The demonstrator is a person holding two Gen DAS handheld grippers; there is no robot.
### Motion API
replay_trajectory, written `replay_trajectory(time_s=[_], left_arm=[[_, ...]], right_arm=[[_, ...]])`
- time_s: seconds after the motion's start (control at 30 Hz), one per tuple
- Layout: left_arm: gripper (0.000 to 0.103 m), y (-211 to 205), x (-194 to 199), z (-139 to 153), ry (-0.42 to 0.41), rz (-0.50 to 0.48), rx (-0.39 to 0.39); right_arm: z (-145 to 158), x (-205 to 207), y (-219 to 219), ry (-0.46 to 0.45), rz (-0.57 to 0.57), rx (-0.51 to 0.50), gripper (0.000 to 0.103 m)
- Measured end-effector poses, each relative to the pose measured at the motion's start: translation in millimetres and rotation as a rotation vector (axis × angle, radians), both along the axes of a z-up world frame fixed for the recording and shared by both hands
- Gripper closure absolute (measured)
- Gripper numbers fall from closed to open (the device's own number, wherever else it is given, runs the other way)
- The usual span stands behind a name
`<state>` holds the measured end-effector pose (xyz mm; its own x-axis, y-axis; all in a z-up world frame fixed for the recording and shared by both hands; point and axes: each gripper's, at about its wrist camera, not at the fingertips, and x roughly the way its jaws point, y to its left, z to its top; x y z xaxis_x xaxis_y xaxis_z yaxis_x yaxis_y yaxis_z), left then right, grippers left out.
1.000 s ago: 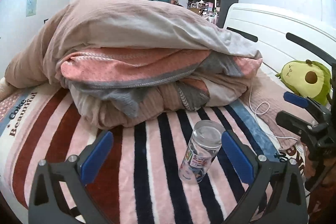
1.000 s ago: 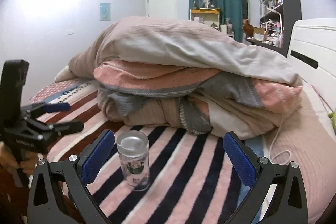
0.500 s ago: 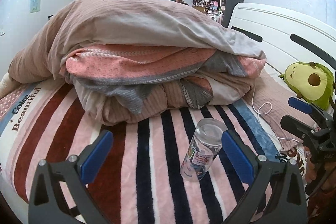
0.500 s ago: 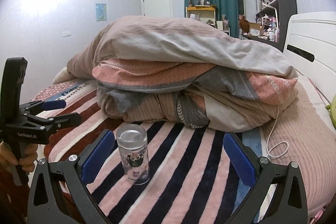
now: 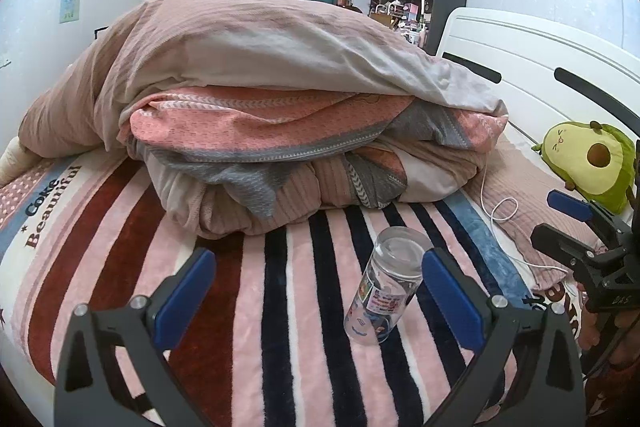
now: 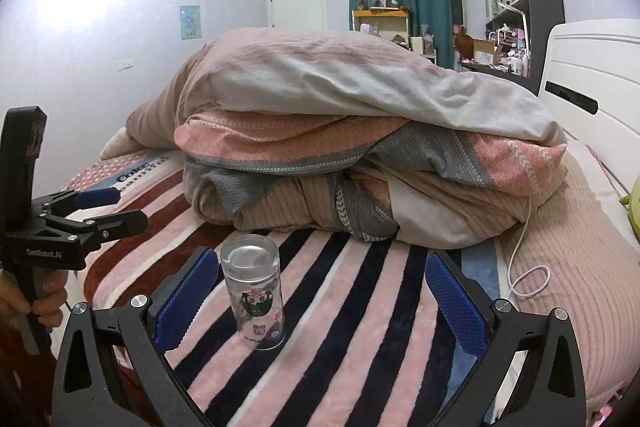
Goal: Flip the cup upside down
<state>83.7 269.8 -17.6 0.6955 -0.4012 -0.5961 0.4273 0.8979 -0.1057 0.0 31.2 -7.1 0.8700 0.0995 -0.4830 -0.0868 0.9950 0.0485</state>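
A clear glass cup [image 5: 385, 287] with cartoon stickers stands on the striped blanket [image 5: 280, 307]. In the left wrist view it sits just inside my right finger. In the right wrist view the cup [image 6: 254, 291] sits just inside the left finger. Its flat closed end faces up. My left gripper [image 5: 316, 301] is open and empty, and it also shows at the left of the right wrist view [image 6: 108, 211]. My right gripper [image 6: 320, 301] is open and empty, and it also shows at the right of the left wrist view [image 5: 560, 223].
A big pile of folded quilts [image 5: 280, 107] lies behind the cup. A white cable [image 5: 500, 211] runs over the pink pillow [image 5: 532, 195]. An avocado plush [image 5: 592, 159] leans by the white headboard [image 5: 540, 59]. The bed edge is close in front.
Both grippers have drawn slightly back and lower. The cup has stayed standing in place, and both grippers have stayed open.
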Motion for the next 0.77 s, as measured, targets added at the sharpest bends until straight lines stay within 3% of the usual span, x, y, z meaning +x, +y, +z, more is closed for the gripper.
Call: replay_trajectory(time_s=[0.77], left_arm=[[0.0,5.4,-1.8,5.3,-0.008,0.014,0.008]], right_arm=[[-1.4,-1.2,0.5,0.003,-0.01,0.011,0.0]])
